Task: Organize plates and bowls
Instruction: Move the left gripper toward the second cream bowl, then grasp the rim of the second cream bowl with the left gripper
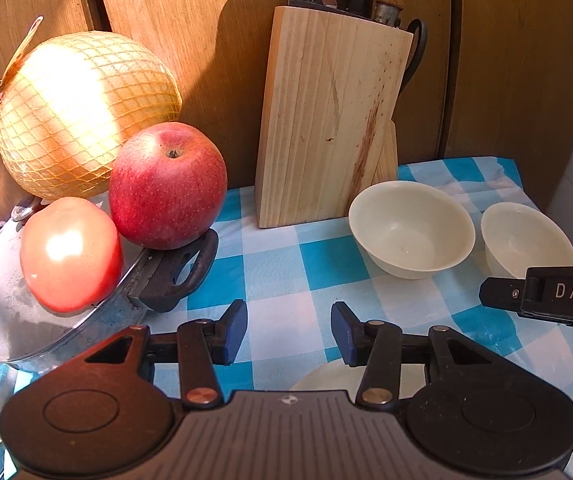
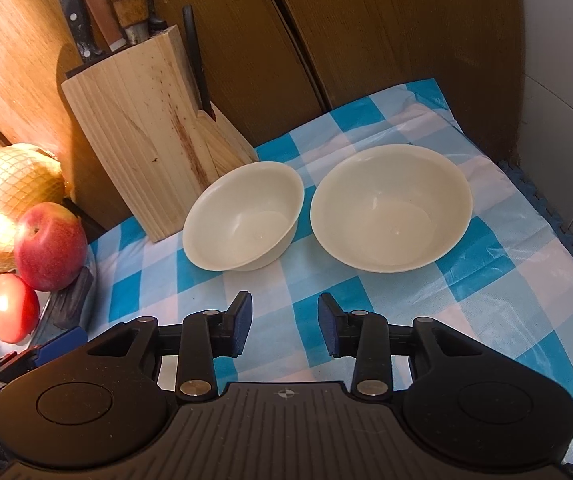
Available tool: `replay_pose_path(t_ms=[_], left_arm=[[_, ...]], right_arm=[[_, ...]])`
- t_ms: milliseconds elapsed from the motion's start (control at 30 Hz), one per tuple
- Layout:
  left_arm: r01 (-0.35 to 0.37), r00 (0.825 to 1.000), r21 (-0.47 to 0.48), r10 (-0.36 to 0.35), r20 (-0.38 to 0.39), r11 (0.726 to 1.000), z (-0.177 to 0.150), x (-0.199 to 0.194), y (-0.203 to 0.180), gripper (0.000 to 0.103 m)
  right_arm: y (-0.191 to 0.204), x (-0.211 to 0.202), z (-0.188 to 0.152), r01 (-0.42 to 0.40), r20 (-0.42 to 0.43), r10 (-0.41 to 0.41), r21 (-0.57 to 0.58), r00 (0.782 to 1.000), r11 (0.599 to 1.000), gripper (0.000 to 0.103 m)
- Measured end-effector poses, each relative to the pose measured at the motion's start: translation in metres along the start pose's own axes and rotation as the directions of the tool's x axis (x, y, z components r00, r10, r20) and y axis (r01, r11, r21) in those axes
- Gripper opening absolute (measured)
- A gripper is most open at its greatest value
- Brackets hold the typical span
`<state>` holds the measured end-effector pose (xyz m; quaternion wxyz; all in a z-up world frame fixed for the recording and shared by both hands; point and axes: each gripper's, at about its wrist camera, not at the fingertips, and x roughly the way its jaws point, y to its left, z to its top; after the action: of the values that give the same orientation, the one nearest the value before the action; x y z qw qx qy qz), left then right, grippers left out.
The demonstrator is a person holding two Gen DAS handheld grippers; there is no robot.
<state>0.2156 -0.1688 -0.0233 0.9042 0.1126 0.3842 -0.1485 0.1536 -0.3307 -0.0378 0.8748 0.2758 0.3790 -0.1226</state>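
Two cream bowls stand side by side on the blue-and-white checked cloth: the left bowl (image 2: 244, 218) (image 1: 410, 228) by the knife block and the right bowl (image 2: 390, 208) (image 1: 526, 240) beside it. Both are upright and hold nothing. My right gripper (image 2: 285, 324) hovers just in front of them, open, with only cloth between its blue pads. My left gripper (image 1: 288, 330) is open too, over the cloth, short of the left bowl. A white plate (image 1: 334, 378) peeks out under the left gripper, mostly hidden by it. The right gripper's finger (image 1: 542, 294) enters the left wrist view at the right edge.
A wooden knife block (image 1: 326, 120) (image 2: 154, 136) with several knives stands against the wooden wall. At the left, a netted pomelo (image 1: 82, 112), a red apple (image 1: 168, 186) and a tomato (image 1: 70, 254) rest on a lidded pot (image 1: 14, 320). A white wall (image 2: 558, 120) bounds the right side.
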Motion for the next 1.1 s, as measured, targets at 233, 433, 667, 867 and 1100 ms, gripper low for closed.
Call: replay_pose_path(t_ms=[233, 433, 667, 867, 1100], left_arm=[[0.05, 0.999, -0.059, -0.05, 0.001, 0.997, 0.012, 0.008, 0.002, 0.04], [0.114, 0.993, -0.114, -0.114, 0.013, 0.987, 0.026, 0.019, -0.001, 0.04], [0.147, 0.989, -0.132, -0.15, -0.011, 0.98, 0.03, 0.045, -0.008, 0.041], [0.161, 0.986, -0.163, -0.166, -0.016, 0.973, 0.033, 0.06, -0.006, 0.04], [0.187, 0.981, -0.193, -0.192, -0.007, 0.963, 0.037, 0.071, -0.009, 0.04]], right_arm=[[-0.005, 0.012, 0.011, -0.014, 0.01, 0.014, 0.034, 1.0, 0.999, 0.047], [-0.003, 0.023, 0.021, -0.018, 0.014, 0.018, 0.039, 1.0, 0.999, 0.048], [-0.008, 0.04, 0.032, -0.045, -0.003, 0.045, 0.08, 0.999, 0.996, 0.05], [-0.005, 0.049, 0.039, -0.073, 0.005, 0.073, 0.086, 0.997, 0.994, 0.05], [-0.006, 0.056, 0.042, -0.1, 0.02, 0.099, 0.113, 0.995, 0.989, 0.051]])
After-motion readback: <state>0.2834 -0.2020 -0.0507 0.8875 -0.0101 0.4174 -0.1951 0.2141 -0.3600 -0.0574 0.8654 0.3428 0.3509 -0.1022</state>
